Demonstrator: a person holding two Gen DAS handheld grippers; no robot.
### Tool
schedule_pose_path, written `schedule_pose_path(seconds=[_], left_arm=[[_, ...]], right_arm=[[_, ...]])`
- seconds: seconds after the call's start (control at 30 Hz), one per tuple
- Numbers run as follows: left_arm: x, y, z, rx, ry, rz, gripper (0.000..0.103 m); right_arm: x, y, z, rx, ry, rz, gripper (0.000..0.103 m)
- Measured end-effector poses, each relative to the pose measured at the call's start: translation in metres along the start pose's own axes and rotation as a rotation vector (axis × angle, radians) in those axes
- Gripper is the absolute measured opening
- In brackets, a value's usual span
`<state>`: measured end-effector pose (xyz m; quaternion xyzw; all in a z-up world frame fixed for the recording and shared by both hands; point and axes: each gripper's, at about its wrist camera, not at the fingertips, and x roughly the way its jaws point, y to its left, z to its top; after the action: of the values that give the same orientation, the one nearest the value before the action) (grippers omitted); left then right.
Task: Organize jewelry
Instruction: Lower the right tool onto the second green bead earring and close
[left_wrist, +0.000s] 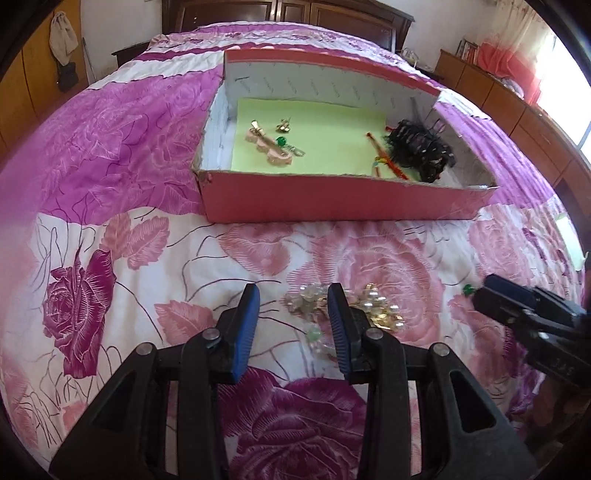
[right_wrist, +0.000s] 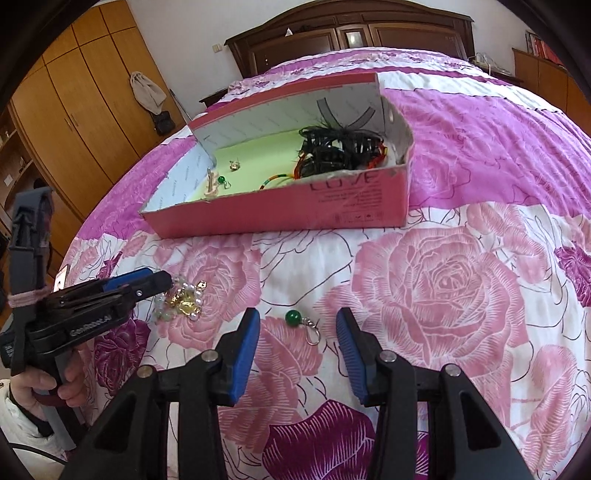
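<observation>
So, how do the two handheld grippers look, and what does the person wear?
Both grippers, left and right, have black plastic frames with silver rivets and ribbed blue fingers. The left one carries white lettering, a grey handle and a pink band. A white sleeve shows.

The left gripper (left_wrist: 293, 325) is hovering over a rose-patterned bedspread (left_wrist: 122, 258), its blue-padded jaws standing apart with nothing pressed between them. A heap of pearl-and-gold jewelry (left_wrist: 380, 310) is lying on the bedspread just beyond the fingertips, part of it showing in the gap and part hiding behind the right-hand finger. At the right edge the right gripper (left_wrist: 491, 295) is reaching in, its tip sitting near a small green bead (left_wrist: 468, 290). Farther back, a pink cardboard box (left_wrist: 332, 201) with a pale green liner is holding a pink hair clip (left_wrist: 267, 146), gold earrings (left_wrist: 282, 125), a green-bead earring (left_wrist: 281, 140), a black hair claw (left_wrist: 421, 147) and coloured hair sticks (left_wrist: 384, 153).
</observation>
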<state>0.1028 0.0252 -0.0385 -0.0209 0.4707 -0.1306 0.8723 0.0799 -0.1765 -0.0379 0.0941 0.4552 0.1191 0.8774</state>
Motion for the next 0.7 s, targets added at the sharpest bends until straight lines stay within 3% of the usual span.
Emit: schedule_pose_path(seconds=[0.13,0.37,0.63,0.7], left_arm=[[-0.005,-0.009,-0.005,0.033,-0.003,-0.015,0.029],[-0.009,-0.021,-0.009,0.069,-0.011,-0.040,0.029],[-0.006,-0.026,-0.009,0.086,-0.002,-0.041,0.028],[-0.004,-0.028,-0.010,0.103,0.001,-0.035,0.018]], right_arm=[[0.004,-0.001,-0.001,-0.001,0.008,0.001,0.045],[0.014,-0.003,-0.004,-0.004,0.025,-0.020,0.016],[0.001,-0.008,-0.002,0.020,-0.023,0.019,0.016],[-0.003,-0.009,-0.002,0.023,-0.038,0.028,0.016]])
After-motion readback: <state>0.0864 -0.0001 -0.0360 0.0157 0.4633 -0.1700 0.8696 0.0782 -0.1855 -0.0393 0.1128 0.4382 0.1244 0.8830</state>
